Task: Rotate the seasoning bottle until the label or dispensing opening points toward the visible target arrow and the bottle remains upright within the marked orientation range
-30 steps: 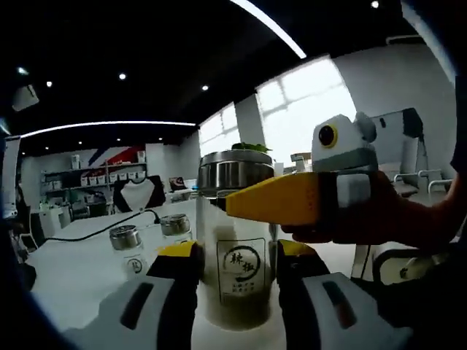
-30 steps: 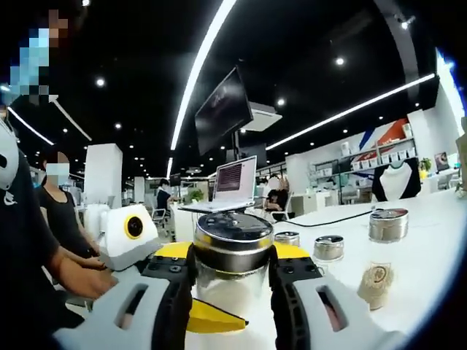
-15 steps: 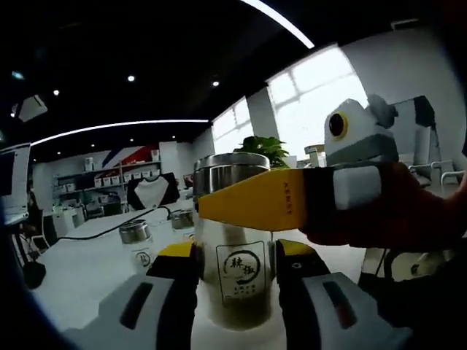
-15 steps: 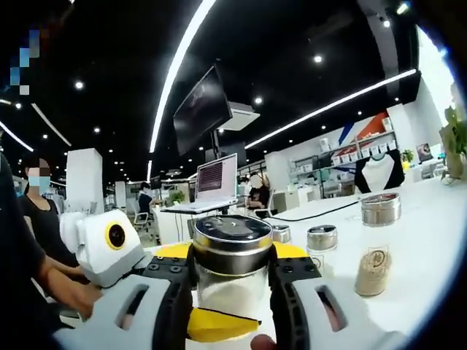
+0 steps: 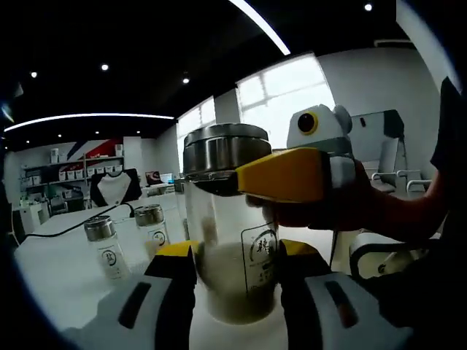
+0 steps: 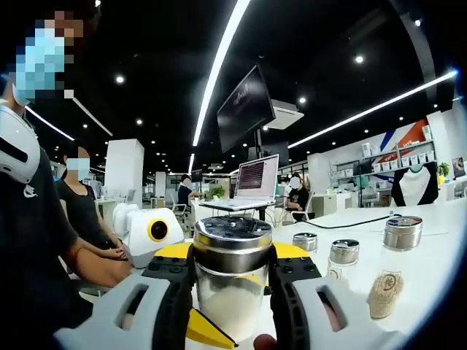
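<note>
Left gripper [image 5: 233, 262]: jaws closed against the bottle's [image 5: 232, 240] lower body. Right gripper [image 6: 232, 266]: jaws clamp its metal cap, apparently firmly. A hand [image 5: 343, 211] holds the right gripper.

A dark ceiling [image 6: 175, 51] is crossed by light strips [image 6: 219, 69]. Bright windows [image 5: 281, 98] are seen far right, shelves [image 5: 55, 175] far left, a monitor [image 6: 246, 109] overhead.
</note>
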{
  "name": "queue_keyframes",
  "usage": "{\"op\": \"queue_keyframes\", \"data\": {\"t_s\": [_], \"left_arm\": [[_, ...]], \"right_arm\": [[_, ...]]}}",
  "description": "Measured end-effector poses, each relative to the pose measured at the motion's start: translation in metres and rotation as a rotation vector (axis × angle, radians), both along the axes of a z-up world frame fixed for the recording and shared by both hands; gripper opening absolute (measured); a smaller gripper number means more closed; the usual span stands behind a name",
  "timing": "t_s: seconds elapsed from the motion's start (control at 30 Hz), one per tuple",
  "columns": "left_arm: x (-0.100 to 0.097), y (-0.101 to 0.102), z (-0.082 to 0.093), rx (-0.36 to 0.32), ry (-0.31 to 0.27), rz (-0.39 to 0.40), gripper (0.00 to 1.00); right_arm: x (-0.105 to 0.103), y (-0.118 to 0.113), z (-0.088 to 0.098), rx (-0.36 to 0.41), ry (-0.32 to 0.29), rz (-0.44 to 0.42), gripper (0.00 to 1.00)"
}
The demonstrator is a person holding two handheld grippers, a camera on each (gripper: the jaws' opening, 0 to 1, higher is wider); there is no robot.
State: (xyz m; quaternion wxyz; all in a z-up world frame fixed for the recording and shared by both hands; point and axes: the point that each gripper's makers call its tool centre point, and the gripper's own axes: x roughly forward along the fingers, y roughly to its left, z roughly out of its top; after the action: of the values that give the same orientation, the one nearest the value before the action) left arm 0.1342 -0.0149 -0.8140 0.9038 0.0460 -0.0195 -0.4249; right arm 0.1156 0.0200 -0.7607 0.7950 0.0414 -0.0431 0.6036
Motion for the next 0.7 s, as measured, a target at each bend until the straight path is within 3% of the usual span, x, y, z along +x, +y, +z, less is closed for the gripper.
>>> {"op": "queue_keyframes", "data": {"t_s": [0.03, 0.1, 0.17, 0.27, 0.37, 0.47, 0.57, 0.67, 0.7], "left_arm": [[0.002, 0.001, 0.001, -0.01, -0.001, 0.019, 0.45], [0.007, 0.008, 0.001, 0.035, -0.04, 0.093, 0.45], [0.013, 0.017, 0.001, 0.091, -0.079, 0.195, 0.45], [0.013, 0.02, 0.003, 0.062, -0.08, 0.235, 0.45], [0.013, 0.019, 0.003, 0.054, -0.08, 0.252, 0.45], [0.015, 0.02, 0.0, 0.057, -0.06, 0.251, 0.45], [0.016, 0.019, -0.01, 0.064, -0.024, 0.238, 0.45], [0.017, 0.016, -0.011, 0.057, -0.005, 0.216, 0.45], [0.017, 0.014, -0.016, 0.082, 0.022, 0.185, 0.45]], "right_arm": [[0.0, 0.0, 0.0, 0.006, -0.001, -0.002, 0.39], [0.003, 0.002, 0.0, 0.013, -0.003, -0.018, 0.39], [0.011, 0.003, -0.002, 0.032, 0.036, -0.071, 0.39], [0.017, 0.005, -0.002, 0.061, 0.075, -0.116, 0.39], [0.021, 0.006, 0.0, 0.112, 0.093, -0.17, 0.4], [0.018, 0.009, -0.003, 0.111, 0.079, -0.176, 0.4], [0.017, 0.012, -0.012, 0.002, 0.029, -0.184, 0.4], [0.017, 0.012, -0.011, -0.006, 0.003, -0.183, 0.39], [0.018, 0.011, -0.015, -0.047, -0.017, -0.176, 0.39]]}}
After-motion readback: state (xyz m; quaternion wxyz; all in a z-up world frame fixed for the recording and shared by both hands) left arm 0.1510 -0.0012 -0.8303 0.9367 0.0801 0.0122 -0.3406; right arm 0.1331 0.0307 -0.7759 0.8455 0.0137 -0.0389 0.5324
